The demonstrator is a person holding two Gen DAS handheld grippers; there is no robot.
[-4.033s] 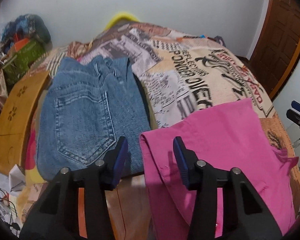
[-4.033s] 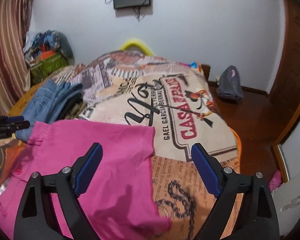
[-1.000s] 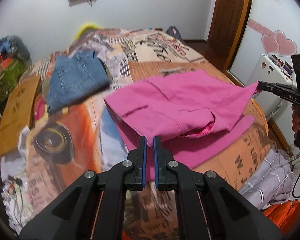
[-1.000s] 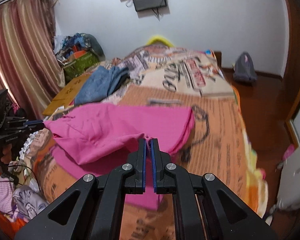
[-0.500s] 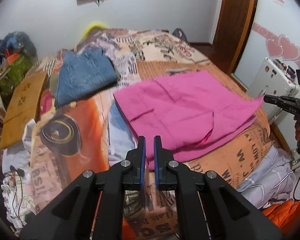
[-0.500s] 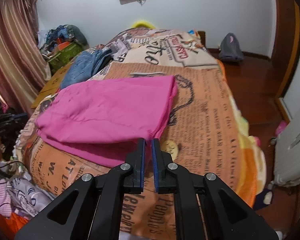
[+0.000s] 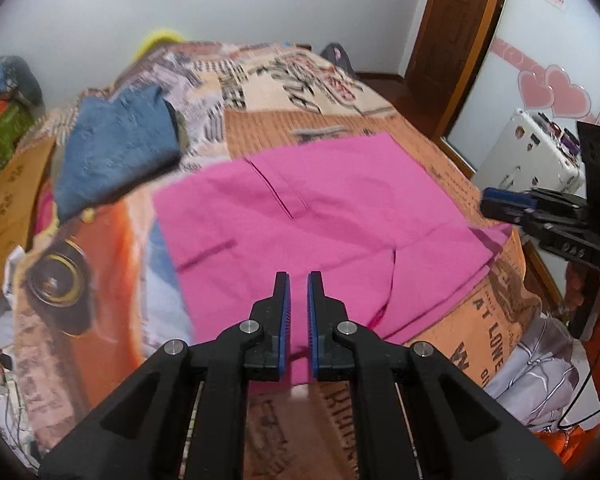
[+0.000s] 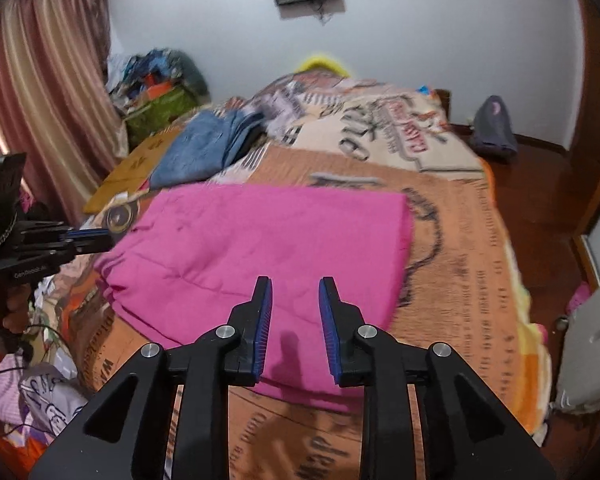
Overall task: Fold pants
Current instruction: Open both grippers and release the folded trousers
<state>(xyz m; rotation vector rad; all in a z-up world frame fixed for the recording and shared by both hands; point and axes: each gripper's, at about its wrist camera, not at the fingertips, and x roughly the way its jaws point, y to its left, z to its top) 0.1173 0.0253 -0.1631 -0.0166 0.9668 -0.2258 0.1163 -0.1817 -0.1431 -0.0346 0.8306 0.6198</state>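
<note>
The pink pants lie folded over in a flat block at the near end of the bed; they also show in the right wrist view. My left gripper hovers over the pants' near edge, its jaws a narrow gap apart with no cloth between them. My right gripper is open and empty above the near right part of the pants. Each gripper shows in the other's view, the right one at the bed's right side and the left one at its left side.
Folded blue jeans lie at the far left of the bed; they also show in the right wrist view. A cardboard sheet lies left of them. A white case and a wooden door are on the right.
Both grippers carried the pants' edge over and laid it down. In the last half second they let go: the right jaws opened wide and the left jaws parted slightly.
</note>
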